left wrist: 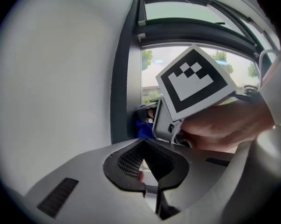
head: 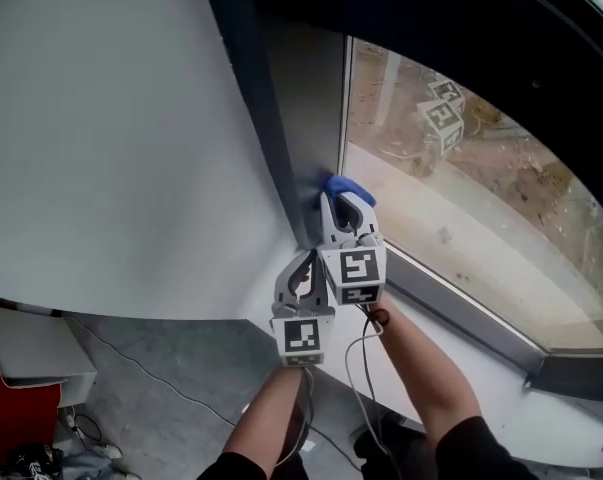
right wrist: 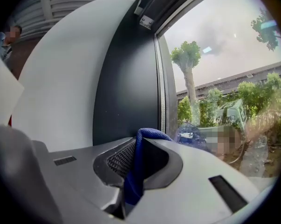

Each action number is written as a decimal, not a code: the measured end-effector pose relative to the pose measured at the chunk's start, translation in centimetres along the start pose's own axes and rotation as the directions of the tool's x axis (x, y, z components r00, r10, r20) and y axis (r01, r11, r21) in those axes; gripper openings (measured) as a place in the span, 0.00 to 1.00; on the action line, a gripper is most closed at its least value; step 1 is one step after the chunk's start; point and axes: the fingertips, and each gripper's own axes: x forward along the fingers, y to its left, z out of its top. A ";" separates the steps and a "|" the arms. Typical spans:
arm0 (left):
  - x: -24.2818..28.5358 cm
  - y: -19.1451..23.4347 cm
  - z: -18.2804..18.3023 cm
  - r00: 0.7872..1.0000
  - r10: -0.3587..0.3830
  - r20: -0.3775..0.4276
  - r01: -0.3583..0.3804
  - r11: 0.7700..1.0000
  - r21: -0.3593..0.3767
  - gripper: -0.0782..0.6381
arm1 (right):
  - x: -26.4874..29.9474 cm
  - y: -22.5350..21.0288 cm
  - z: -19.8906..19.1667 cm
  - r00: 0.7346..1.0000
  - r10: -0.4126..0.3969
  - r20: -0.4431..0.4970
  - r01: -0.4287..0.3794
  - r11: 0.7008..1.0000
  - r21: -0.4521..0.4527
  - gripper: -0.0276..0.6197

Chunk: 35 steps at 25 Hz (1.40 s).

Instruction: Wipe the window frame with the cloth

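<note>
Grips a blue cloth (head: 348,187) in the right gripper (right wrist: 136,164) — jaws closed down on it, a fold pinched between the mesh pads and bulging out past the tips toward 12 o'clock. From the head view: cloth at the far end of that gripper, tucked into the bottom corner of the window frame (head: 313,108), right where the grey upright meets the bottom rail (head: 461,310). No gap visible between cloth and frame there (the contact itself hidden behind the bunched fabric). Glass (head: 461,158) just beside the cloth at 3 o'clock; dark outer post (head: 243,58) at 10 o'clock, and past it the white wall (head: 101,138).

Holds the left gripper (left wrist: 146,171) low and close, at 7 o'clock of the right one, just beside its marker cube (head: 353,268). Jaws together but for a thin slit, with nothing between them. Looks up from there past that cube and the hand (left wrist: 224,125) behind it — a scrap of blue showing at the foot of the frame, at 12 o'clock from the jaws.

Both forearms (head: 431,378) in from 6 o'clock, with a thin cable (head: 353,368) looping down between them.
</note>
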 end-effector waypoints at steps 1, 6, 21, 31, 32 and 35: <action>-0.1 0.2 0.4 1.000 0.006 -0.017 -0.006 1.000 -0.001 0.11 | 0.0 -0.1 0.1 1.000 -0.007 -0.014 0.008 1.000 0.000 0.08; -1.7 1.3 2.0 0.999 0.019 -0.048 -0.019 1.000 -0.011 0.11 | -0.2 -0.2 1.1 0.997 -0.016 -0.074 0.020 0.998 0.054 0.08; -5.2 0.7 5.1 0.985 -0.016 -0.170 0.015 1.000 -0.006 0.11 | 0.1 -1.9 6.7 0.997 -0.018 -0.078 0.023 0.997 0.073 0.08; -4.5 0.7 9.0 0.991 -0.051 -0.126 0.046 0.998 -0.040 0.11 | -0.3 -2.2 10.7 0.998 -0.060 -0.019 0.062 0.991 0.116 0.08; -4.1 0.7 9.7 0.994 -0.053 -0.099 0.050 0.998 -0.038 0.11 | -0.3 -2.2 11.2 0.998 -0.062 -0.011 0.063 0.991 0.122 0.08; -3.3 0.7 11.1 0.998 -0.053 -0.045 0.052 0.998 -0.039 0.11 | -0.3 -2.3 12.4 0.998 -0.056 0.009 0.055 0.991 0.119 0.08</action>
